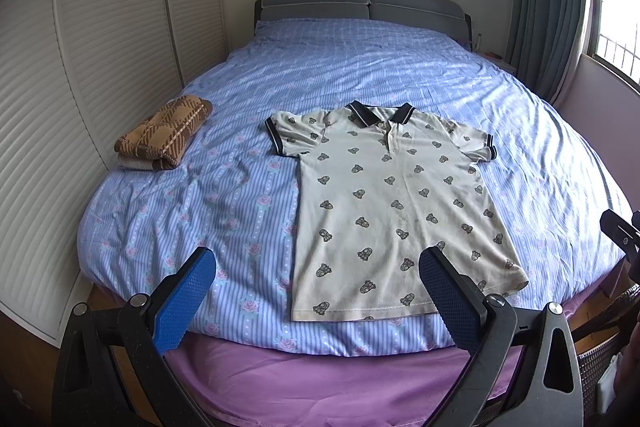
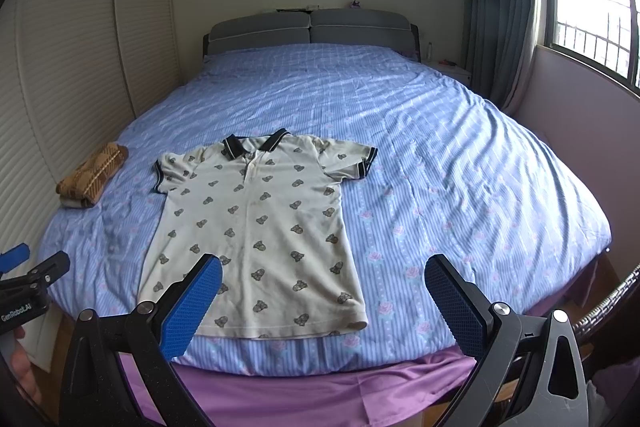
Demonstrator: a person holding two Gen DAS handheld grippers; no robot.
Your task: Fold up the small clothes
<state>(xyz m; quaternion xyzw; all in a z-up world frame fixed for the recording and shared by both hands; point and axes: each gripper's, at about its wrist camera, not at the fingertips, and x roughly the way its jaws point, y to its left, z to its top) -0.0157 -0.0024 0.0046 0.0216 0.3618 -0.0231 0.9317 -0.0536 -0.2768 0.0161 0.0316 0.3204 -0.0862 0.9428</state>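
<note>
A small cream polo shirt [image 1: 394, 203] with a dark collar, dark sleeve cuffs and a small printed pattern lies flat, front up, on the blue bedspread; it also shows in the right wrist view [image 2: 256, 227]. Its hem is near the foot of the bed. My left gripper [image 1: 318, 263] is open and empty, held above the foot of the bed at the hem's left part. My right gripper [image 2: 324, 265] is open and empty, above the hem's right corner. The left gripper [image 2: 28, 275] shows at the right view's left edge.
A folded brown plaid garment [image 1: 166, 133] lies on the bed's left side, also in the right wrist view [image 2: 94, 173]. The blue striped bedspread [image 1: 224, 195] covers the bed over a purple sheet [image 1: 320, 379]. White louvred wardrobe doors [image 1: 100, 67] stand left, a window and curtain [image 2: 500, 7] right.
</note>
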